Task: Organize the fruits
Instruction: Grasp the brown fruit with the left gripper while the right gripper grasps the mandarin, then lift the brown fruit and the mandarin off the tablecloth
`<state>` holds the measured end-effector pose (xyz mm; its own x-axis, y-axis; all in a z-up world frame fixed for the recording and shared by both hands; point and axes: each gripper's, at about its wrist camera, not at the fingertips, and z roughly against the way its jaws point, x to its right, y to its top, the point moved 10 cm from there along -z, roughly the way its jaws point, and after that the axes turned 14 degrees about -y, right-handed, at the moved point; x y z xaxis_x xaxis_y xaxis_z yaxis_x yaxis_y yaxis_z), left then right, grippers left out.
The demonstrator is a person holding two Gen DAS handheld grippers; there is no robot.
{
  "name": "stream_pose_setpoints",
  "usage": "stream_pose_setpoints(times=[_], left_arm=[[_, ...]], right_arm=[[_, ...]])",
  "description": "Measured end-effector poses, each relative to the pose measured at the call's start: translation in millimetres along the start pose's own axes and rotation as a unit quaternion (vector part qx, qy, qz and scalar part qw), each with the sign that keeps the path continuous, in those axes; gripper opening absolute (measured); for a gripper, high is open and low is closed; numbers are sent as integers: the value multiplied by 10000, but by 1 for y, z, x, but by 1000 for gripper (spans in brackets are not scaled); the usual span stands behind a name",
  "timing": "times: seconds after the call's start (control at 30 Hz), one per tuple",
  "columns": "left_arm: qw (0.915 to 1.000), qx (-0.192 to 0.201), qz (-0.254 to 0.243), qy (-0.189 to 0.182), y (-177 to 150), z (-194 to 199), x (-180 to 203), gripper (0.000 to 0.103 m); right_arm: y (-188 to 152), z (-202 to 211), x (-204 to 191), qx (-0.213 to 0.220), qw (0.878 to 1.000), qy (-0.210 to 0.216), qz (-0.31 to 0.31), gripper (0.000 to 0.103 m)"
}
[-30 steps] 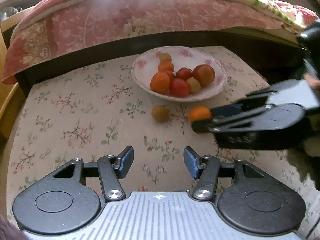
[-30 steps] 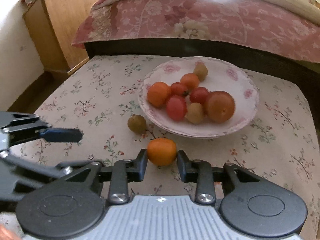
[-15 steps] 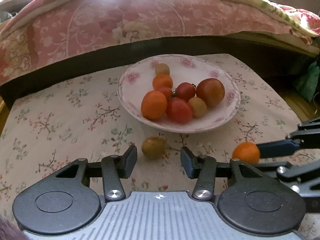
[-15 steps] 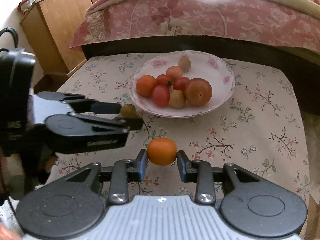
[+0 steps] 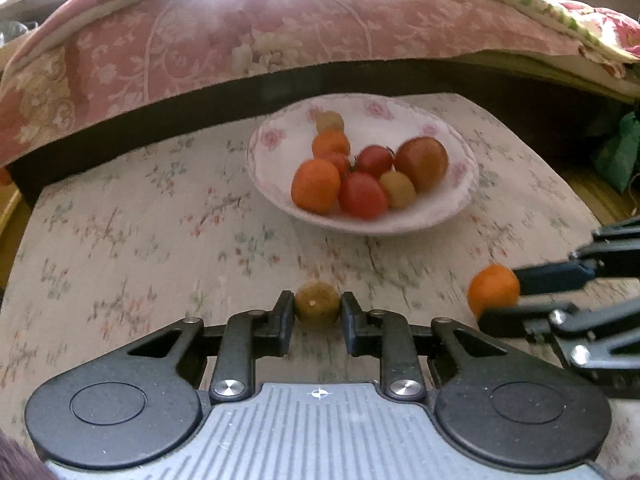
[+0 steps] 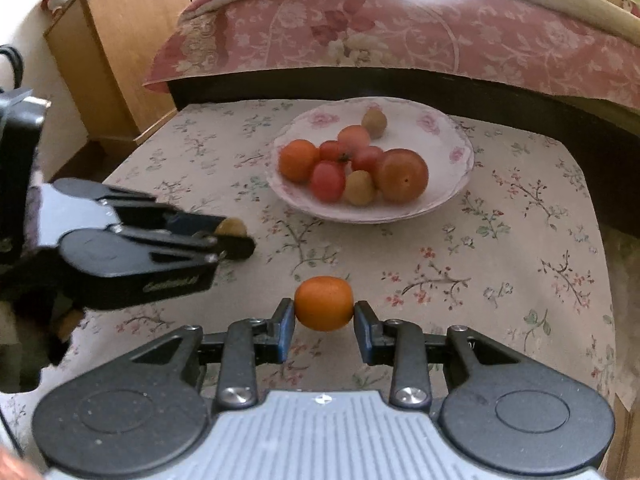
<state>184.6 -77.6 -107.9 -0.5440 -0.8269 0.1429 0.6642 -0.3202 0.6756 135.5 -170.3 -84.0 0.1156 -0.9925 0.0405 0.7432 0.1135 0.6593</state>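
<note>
The left wrist view showed the left gripper (image 5: 317, 312) clamped on a small brown-green fruit (image 5: 317, 303) above the floral tablecloth (image 5: 132, 232), while the right gripper (image 6: 324, 316) gripped an orange fruit (image 6: 324, 303), both short of the fruit-filled flowered bowl (image 5: 448, 216).

place: a home bedroom
bed: a pink floral quilt (image 6: 400, 36) hangs over a dark bed frame (image 6: 360, 84)
furniture: a wooden cabinet (image 6: 120, 52) beside the bed
worktop: flowered cloth (image 6: 500, 248) under a rose-patterned china bowl (image 6: 448, 196)
</note>
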Motion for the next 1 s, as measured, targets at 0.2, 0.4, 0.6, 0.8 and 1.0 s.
stream_pose_setpoints(times=[0.2, 0.4, 0.6, 0.8, 1.0], left_arm=[[9996, -212, -166, -78, -31, 36, 25, 32], [9994, -291, -135, -147, -63, 54, 48, 32], [9991, -335, -165, -219, -82, 53, 63, 35], [9997, -173, -41, -158, -81, 57, 58, 44], [9998, -200, 19, -51, -87, 57, 58, 58]], right_arm=[[-31, 19, -13, -166, 9998, -10, 93, 33], [-65, 36, -21, -252, 9992, -197, 255, 33], [-76, 40, -28, -148, 9988, -315, 350, 33], [-78, 43, -25, -184, 9993, -299, 125, 35], [-87, 51, -18, -220, 9993, -287, -59, 40]])
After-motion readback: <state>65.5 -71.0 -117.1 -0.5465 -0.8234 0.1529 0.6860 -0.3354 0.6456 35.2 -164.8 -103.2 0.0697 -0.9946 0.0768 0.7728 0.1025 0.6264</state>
